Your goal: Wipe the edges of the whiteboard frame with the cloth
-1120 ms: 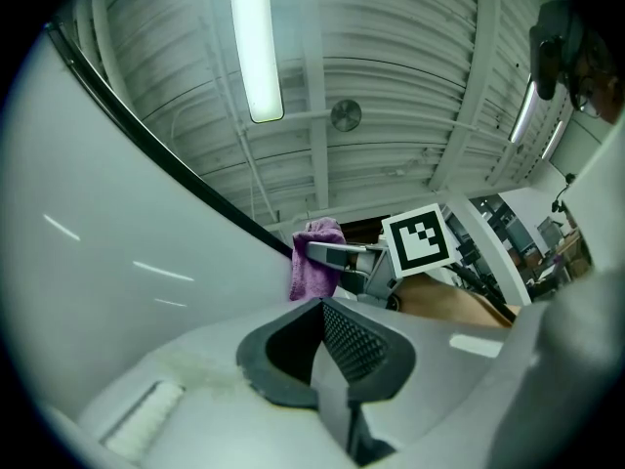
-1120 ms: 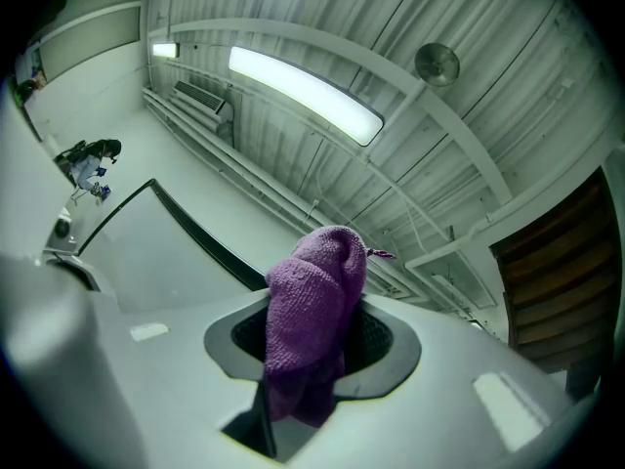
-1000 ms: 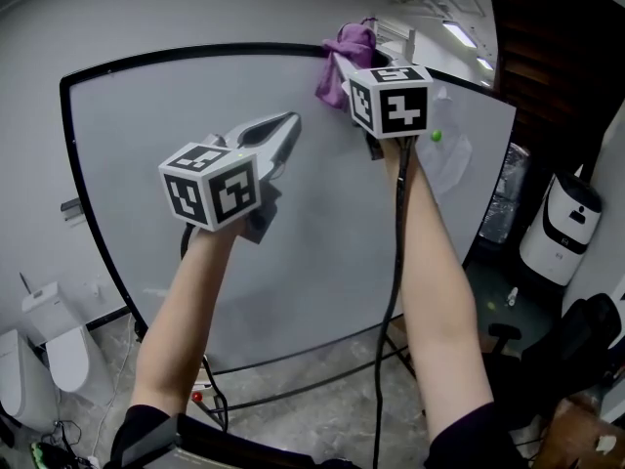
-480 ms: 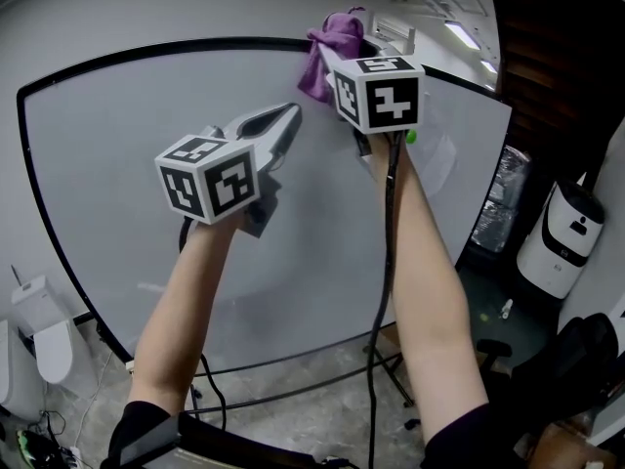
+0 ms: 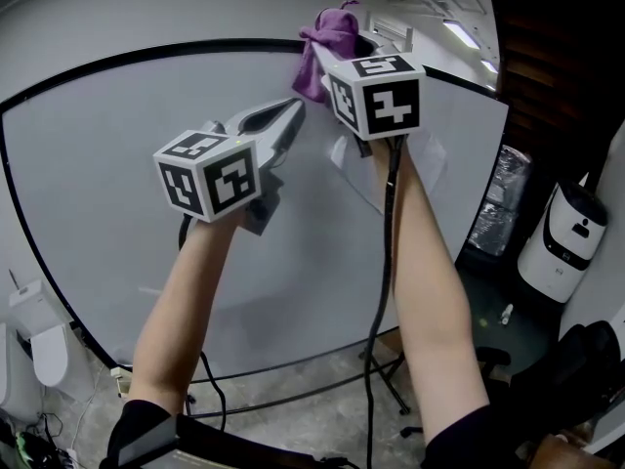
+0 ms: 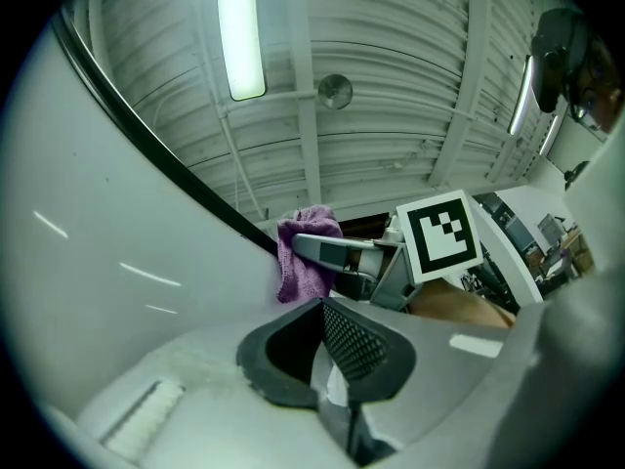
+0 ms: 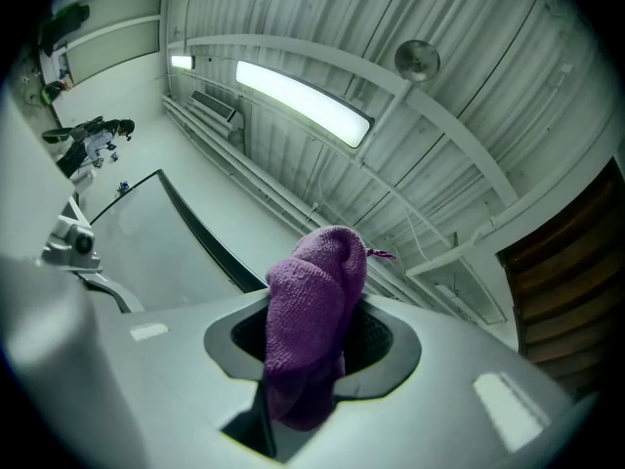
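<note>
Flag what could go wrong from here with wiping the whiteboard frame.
1. The right claw pinches only a bunched part of the purple cloth; dragging along the black frame might pull it loose.
2. The left claw, shut and empty, hovers close to the whiteboard; it could knock or scrape the surface.

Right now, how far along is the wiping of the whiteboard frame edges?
Nothing shows which parts are already clean. In hand: the right hand-held gripper is shut on the purple cloth, which lies on the top edge of the black frame. The left hand-held gripper is shut and empty in front of the board. Left, I judge: the rest of the top edge, the sides and the bottom edge.
</note>
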`<state>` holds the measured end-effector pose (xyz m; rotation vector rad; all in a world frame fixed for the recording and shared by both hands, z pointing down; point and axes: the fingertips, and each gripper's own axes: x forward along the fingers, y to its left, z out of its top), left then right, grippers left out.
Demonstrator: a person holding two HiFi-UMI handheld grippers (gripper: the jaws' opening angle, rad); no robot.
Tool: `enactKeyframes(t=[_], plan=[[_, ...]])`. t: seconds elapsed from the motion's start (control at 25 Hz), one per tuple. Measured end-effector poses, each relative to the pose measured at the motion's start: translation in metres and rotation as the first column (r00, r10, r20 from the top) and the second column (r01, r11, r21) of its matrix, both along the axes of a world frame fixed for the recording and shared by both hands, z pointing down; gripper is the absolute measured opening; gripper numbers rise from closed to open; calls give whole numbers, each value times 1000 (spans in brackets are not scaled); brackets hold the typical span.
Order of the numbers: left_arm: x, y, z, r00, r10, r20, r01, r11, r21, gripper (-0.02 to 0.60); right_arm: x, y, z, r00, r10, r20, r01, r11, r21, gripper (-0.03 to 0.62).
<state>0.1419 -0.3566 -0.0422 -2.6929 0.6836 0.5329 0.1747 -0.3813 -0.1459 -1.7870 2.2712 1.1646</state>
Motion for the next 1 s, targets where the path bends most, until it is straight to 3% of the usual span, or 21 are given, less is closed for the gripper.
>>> enactKeyframes(t=[0.56,0.84,1.0], plan=[[27,-18,2,1000,25,-12,-25,1000,6,2,28,-15,3,1000,-10,-12,10,1000,-7,146],[74,-17,1,999,38,-9,-38,999,9,2,84,-14,-1,1000,-17,24,17,1000,-7,146],[121,-17,2,999,32,8,-32,999,11,2,136,-16,0,998,-22,51,22,1000,-6,146]])
